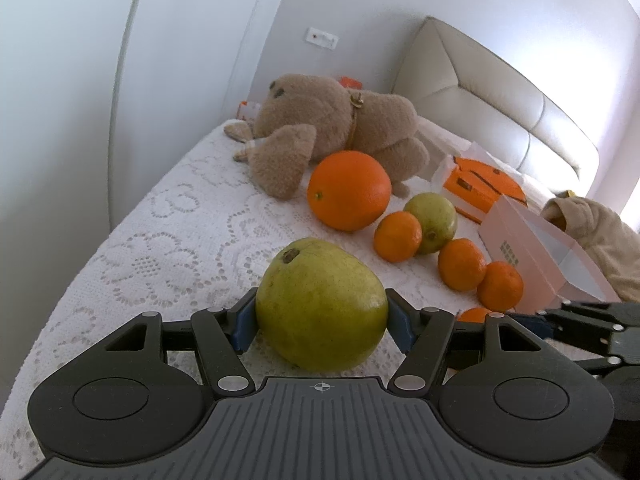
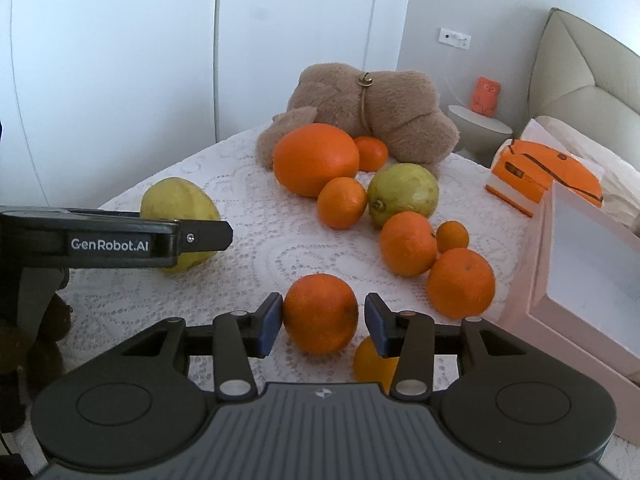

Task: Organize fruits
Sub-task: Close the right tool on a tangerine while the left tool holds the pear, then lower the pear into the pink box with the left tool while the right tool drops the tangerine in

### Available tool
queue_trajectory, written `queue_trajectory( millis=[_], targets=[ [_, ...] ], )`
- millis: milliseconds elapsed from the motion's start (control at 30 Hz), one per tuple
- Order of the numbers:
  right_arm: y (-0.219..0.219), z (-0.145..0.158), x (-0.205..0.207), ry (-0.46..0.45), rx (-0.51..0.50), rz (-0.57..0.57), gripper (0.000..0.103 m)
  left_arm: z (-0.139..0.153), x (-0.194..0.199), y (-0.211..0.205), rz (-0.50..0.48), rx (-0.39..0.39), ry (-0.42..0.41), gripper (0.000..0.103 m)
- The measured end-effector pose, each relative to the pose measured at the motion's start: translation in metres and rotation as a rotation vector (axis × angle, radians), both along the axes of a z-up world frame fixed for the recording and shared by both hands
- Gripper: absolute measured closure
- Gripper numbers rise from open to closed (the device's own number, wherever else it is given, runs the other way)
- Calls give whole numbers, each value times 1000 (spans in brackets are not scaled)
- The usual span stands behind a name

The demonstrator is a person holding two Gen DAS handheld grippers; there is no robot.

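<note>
Gripping a big green fruit (image 1: 320, 304) on the lace bedspread (image 1: 160, 232), your left gripper (image 1: 321, 318) is pressing both blue pads against its sides. Further right, your right gripper (image 2: 324, 322) is bracketing a mandarin (image 2: 320, 312); its left pad is touching the peel, while a sliver of gap is showing at the right pad. You are likely mid-pickup, and the next move calls for lifting each fruit clear toward the open pink box (image 2: 592, 276).
</note>
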State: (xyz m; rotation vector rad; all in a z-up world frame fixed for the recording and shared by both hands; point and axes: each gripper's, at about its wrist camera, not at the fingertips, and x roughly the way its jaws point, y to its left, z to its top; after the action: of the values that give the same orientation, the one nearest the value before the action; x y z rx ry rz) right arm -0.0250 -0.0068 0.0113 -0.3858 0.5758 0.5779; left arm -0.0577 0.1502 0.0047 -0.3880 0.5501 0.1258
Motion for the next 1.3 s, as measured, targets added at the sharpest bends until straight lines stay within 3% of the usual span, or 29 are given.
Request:
queue_trajectory(
  millis=[133,233,333,400,500,633,767,867,1000,1133,1300],
  targets=[
    [7,3,3,7,-38,-4,62,6,5,-4,-8,24,35,34],
    [-4,19,4,18,17,-23,63,18,11,-5,-29,-3,39,34],
    [-26,60,9,-33,116,-69,63,54,23,-21,-66,25,-23,34],
    [-46,99,13,-103,177,-115,63,91,32,-43,-126,65,-100,34],
    [-81,158,21,-211,247,-192,63,146,52,-78,-242,66,-209,34],
    [-128,213,44,-266,274,-320,63,181,96,-129,-368,49,-212,34],
    [-173,225,72,-224,273,-453,63,155,147,-181,-465,59,-76,34],
    [-196,211,91,-174,253,-521,63,108,178,-217,-538,70,84,34],
    [-212,179,115,-75,224,-570,63,65,193,-244,-585,63,210,34],
    [-222,159,130,-13,213,-598,63,42,206,-271,-656,198,322,32],
    [-222,140,142,45,209,-587,63,49,204,-272,-638,217,223,37]
  ],
)
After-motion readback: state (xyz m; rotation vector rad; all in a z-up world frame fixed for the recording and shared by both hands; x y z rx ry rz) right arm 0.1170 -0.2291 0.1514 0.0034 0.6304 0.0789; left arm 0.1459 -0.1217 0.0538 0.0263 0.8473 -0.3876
